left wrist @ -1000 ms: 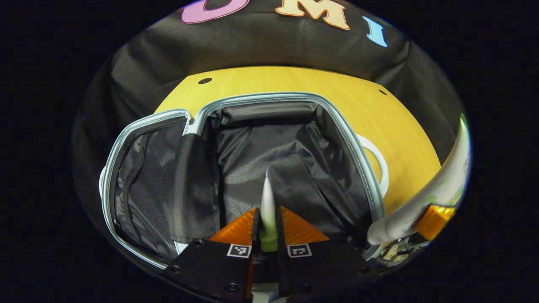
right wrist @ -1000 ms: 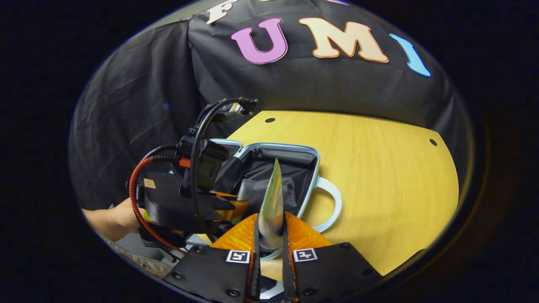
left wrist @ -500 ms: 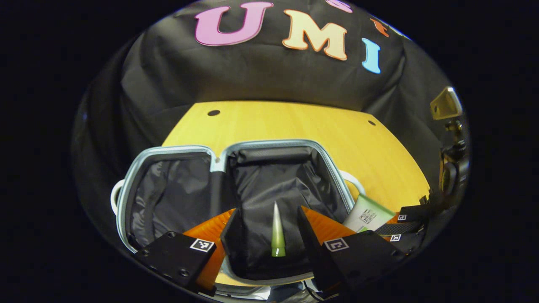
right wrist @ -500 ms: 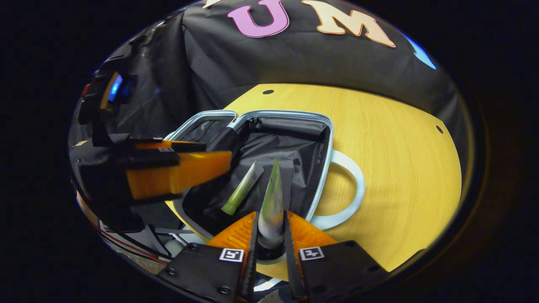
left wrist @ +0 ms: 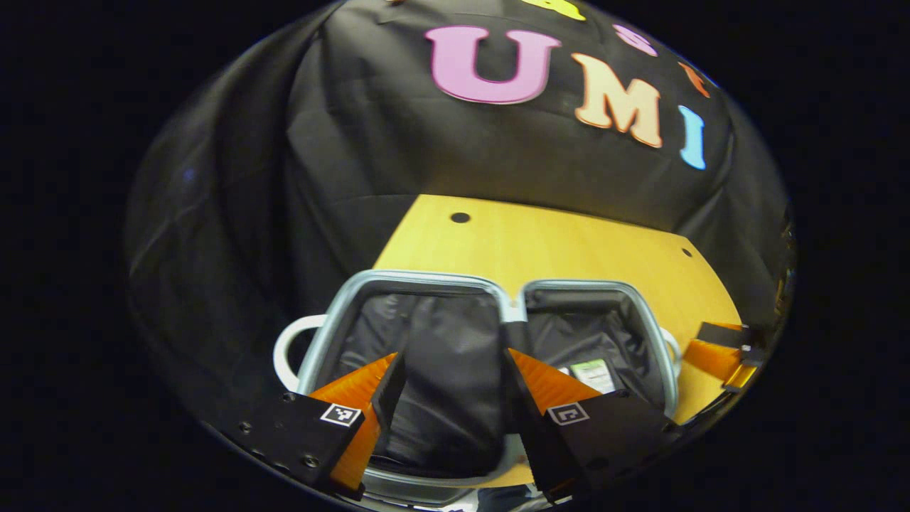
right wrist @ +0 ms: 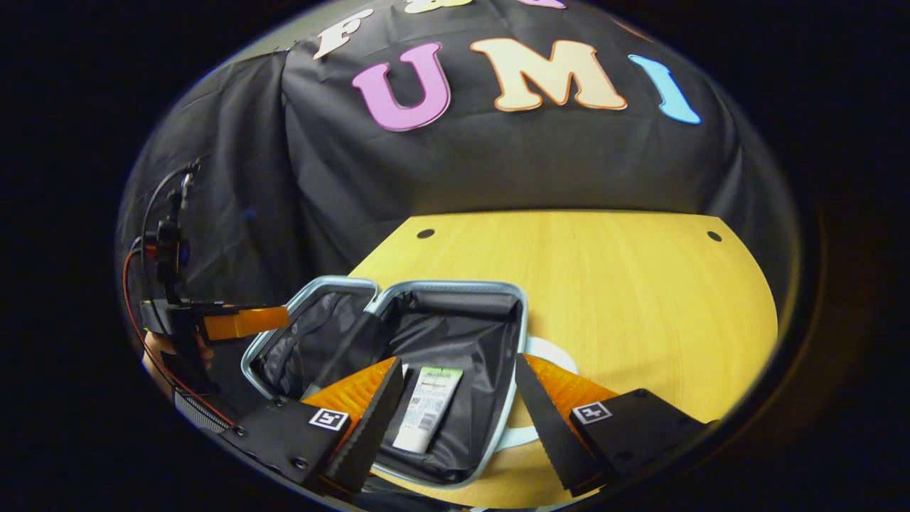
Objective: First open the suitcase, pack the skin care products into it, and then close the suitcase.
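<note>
While the suitcase (right wrist: 455, 313) is lying open on the yellow wooden table (right wrist: 604, 284), both of its black-lined halves are facing up, joined at a middle hinge and edged with pale blue trim. In the right gripper view, the right gripper (right wrist: 455, 398) is hovering above the right half with its fingers spread wide and gripping nothing, and a white tube with a green end (right wrist: 429, 407) is lying flat on the lining of that half, between the fingers as seen from the camera. Off to the left, the left gripper (right wrist: 242, 321) is hanging beside the other half. In the left gripper view, the left gripper (left wrist: 448, 384) is likewise standing released and empty over the suitcase (left wrist: 498, 299), the tube (left wrist: 591, 373) is resting in the right-hand half, and the right gripper's fingers (left wrist: 711, 355) are showing near the table's (left wrist: 569, 242) right edge. A white loop handle (left wrist: 288, 348) is sticking out from the left half.
</note>
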The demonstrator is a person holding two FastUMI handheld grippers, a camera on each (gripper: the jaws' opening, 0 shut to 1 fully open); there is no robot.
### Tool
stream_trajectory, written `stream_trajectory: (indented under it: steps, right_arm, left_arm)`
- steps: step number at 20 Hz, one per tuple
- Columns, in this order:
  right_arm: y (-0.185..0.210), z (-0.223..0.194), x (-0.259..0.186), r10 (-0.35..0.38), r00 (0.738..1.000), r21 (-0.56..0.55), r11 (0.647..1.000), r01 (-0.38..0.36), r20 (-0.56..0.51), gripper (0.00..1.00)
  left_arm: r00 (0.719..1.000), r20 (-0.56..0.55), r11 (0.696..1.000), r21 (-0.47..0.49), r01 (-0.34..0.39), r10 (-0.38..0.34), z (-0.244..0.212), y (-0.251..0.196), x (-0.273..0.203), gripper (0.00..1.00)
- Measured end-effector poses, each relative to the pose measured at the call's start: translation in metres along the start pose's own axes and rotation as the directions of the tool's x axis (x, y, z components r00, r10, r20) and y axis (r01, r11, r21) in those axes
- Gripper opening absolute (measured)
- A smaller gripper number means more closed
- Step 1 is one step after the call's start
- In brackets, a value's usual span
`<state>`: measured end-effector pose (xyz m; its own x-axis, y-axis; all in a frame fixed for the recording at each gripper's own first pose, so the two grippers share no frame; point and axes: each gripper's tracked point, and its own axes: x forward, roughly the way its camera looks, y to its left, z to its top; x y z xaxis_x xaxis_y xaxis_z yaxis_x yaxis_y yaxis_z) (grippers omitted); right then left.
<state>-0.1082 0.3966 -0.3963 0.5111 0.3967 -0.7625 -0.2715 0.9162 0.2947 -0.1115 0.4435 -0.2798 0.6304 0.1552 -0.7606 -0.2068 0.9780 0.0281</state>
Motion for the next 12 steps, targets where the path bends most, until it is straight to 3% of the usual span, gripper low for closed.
stream_trajectory:
  steps: [5, 12]
  right_arm:
    - [-0.026, 0.032, -0.013, -0.069, 0.994, 0.022, 0.998, 0.067, 0.083, 0.98]
    - [-0.059, 0.087, -0.049, -0.166, 0.957, 0.007, 0.986, 0.169, 0.239, 0.98]
  left_arm:
    - [0.994, 0.010, 0.992, -0.053, -0.112, 0.113, 0.002, 0.072, 0.011, 0.80]
    - [0.980, -0.019, 0.969, -0.148, -0.197, 0.197, -0.006, 0.152, 0.036, 0.79]
